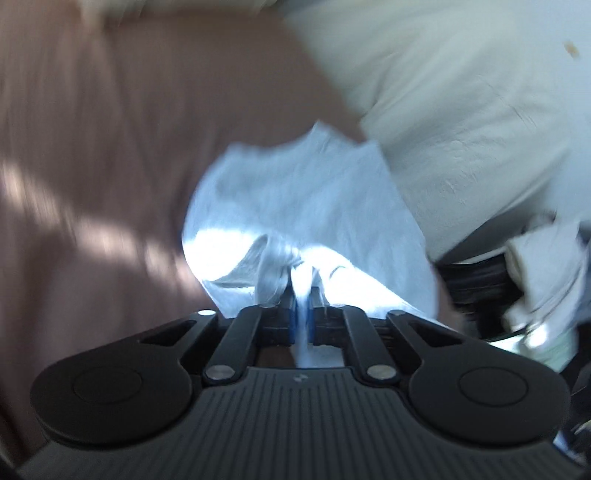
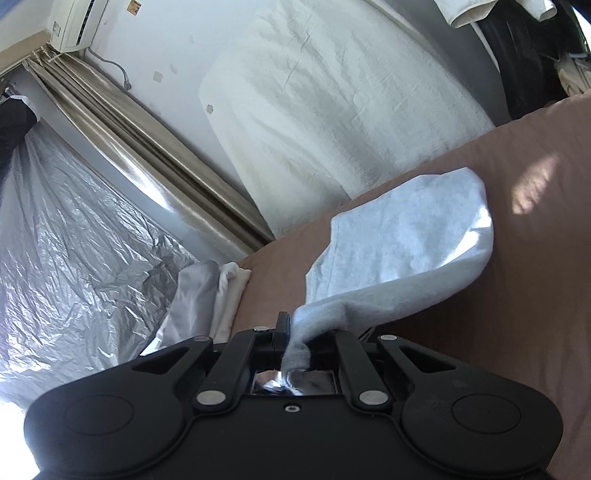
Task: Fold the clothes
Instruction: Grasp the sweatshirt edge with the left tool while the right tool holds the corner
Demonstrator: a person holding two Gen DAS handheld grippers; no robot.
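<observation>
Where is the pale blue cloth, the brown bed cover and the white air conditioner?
Pale blue cloth (image 2: 406, 240): right wrist view, middle of the lifted fabric.
Brown bed cover (image 1: 110, 129): left wrist view, bare stretch left of the cloth.
White air conditioner (image 2: 75, 24): right wrist view, front panel, top left corner.

In the left wrist view the garment (image 1: 306, 192) lies on the bed (image 1: 110, 147), reaching forward from the left claw (image 1: 303, 295), whose jaws pinch a fold of it. Behind and to the right stands a sheet-covered mattress (image 1: 461, 110). In the right wrist view the same garment (image 2: 406, 236) rises off the bed (image 2: 498, 314) from the right claw (image 2: 295, 332), pinched there too. The mattress (image 2: 332, 110) leans against the wall behind the bed; left of it hangs a curtain (image 2: 147, 147), with an air conditioner (image 2: 74, 22) above.
</observation>
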